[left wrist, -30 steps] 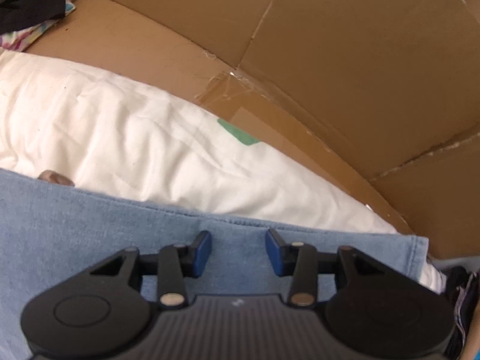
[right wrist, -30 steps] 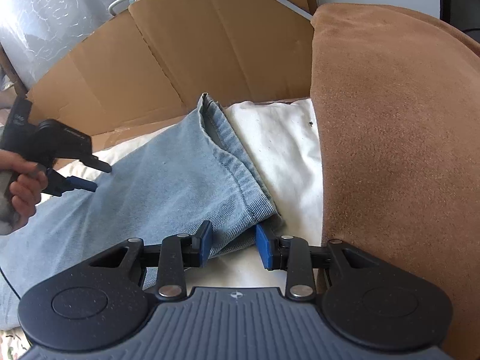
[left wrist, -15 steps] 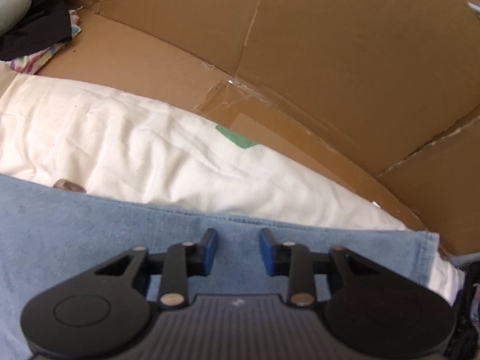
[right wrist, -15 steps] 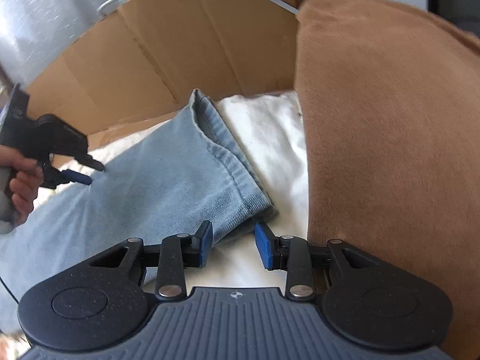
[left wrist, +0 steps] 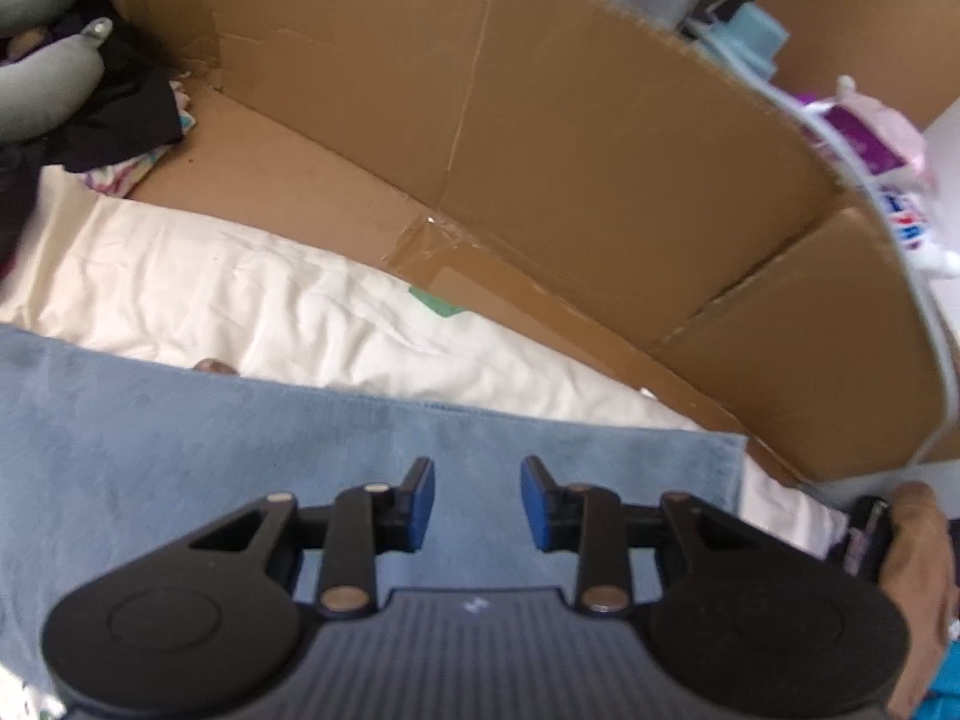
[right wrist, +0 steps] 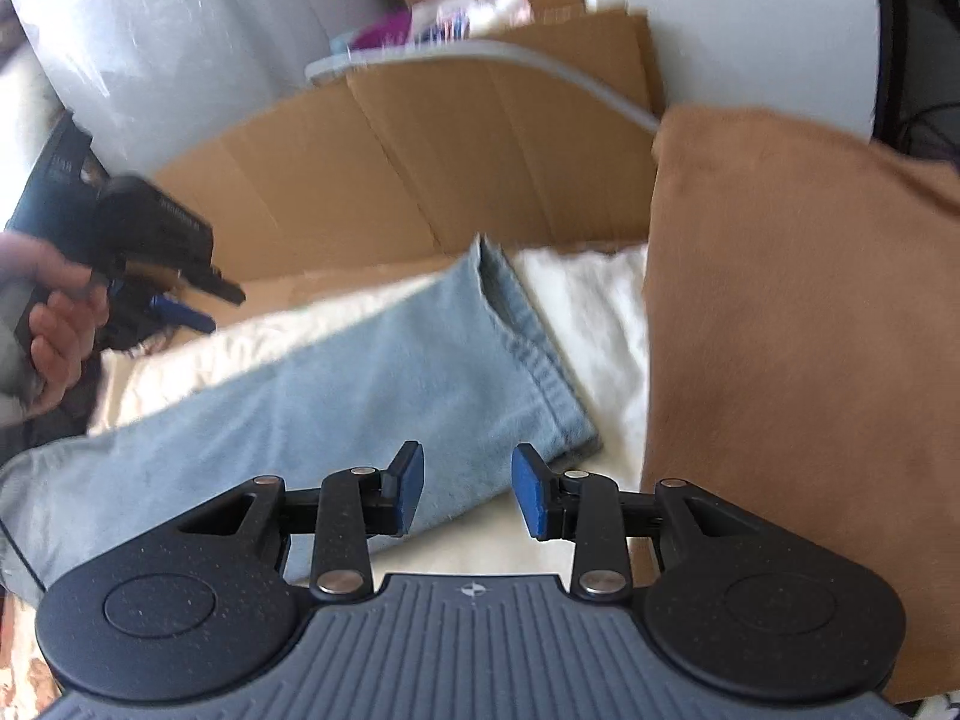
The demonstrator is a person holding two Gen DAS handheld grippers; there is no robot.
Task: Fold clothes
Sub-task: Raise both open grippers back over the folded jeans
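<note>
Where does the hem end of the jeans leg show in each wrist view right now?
Left wrist view: the hem end of the jeans leg sits low right, beyond the open left tool.
Right wrist view: the hem runs through the centre, ending just ahead of the open right tool.
Shared landmark: the cardboard wall behind the white sheet.
</note>
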